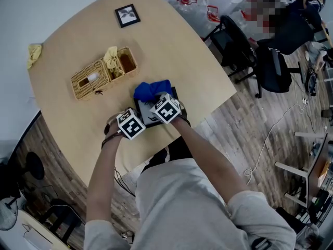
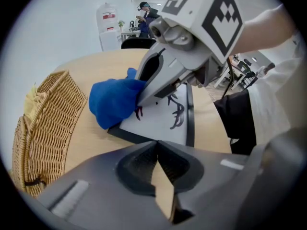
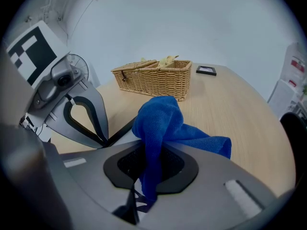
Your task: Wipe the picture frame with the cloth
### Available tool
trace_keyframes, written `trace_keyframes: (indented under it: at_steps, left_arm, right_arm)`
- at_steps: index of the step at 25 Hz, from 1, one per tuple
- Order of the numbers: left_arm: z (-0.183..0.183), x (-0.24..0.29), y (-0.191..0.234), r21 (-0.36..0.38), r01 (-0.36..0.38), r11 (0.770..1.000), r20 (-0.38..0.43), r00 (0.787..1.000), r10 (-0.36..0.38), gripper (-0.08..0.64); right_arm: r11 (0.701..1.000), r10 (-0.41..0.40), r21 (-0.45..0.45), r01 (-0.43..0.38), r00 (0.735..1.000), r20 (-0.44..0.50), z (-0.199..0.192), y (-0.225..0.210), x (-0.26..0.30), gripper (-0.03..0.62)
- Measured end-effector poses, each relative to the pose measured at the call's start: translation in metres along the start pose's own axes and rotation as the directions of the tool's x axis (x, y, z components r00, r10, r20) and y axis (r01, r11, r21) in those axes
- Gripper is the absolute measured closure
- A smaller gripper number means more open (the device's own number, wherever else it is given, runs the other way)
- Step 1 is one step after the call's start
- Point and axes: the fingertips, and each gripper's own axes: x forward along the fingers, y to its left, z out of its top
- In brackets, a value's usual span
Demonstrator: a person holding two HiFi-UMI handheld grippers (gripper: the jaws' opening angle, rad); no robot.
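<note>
Right gripper [image 3: 146, 176]: jaws clamped on blue cloth [image 3: 163, 123], bunched above. Left gripper [image 3: 103, 140]: tips pinching picture frame [image 3: 122, 128] edge. Beyond, on worktop [image 3: 240, 114]: wicker basket [image 3: 153, 80], small black frame [image 3: 206, 71].

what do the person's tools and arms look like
Both the left tool and the right tool are grey, with dark ribbed pads inside wedge-shaped jaws. Each carries a white cube printed with black square markers. The person wears a light grey short-sleeved shirt; the forearms are uncovered.
</note>
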Motion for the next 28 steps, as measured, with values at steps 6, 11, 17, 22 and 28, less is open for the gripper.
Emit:
trace_keyframes:
  at_steps: [6,11,17,22,28]
  left_arm:
    - [0.0,0.0,0.0,-0.01,-0.002,1.0,0.007,1.0,0.003,0.506]
    - [0.001,0.0,0.001,-0.032,0.01,0.999,0.019,1.0,-0.01,0.506]
    - [0.001,-0.001,0.0,-0.021,0.007,1.0,0.021,1.0,-0.007,0.506]
    - [0.001,0.0,0.0,0.013,0.0,1.0,0.012,1.0,0.0,0.506]
    - [0.0,0.0,0.0,0.006,0.001,1.0,0.02,1.0,-0.001,0.506]
  right_arm:
    - [1.0,0.004,0.013,-0.004,1.0,-0.009,-0.005,0.002,-0.002,0.545]
    - [1.0,-0.003,-0.001,0.003,1.0,0.002,-0.014,0.003,-0.011,0.545]
    - [1.0,-0.002,-0.008,0.002,1.0,-0.016,-0.027,0.01,-0.015,0.545]
    - [0.999,-0.003,-0.047,0.002,1.0,-0.021,-0.037,0.021,-0.021,0.545]
    - [0.997,-0.003,-0.08,0.001,0.999,-0.032,-0.048,0.032,-0.024,0.545]
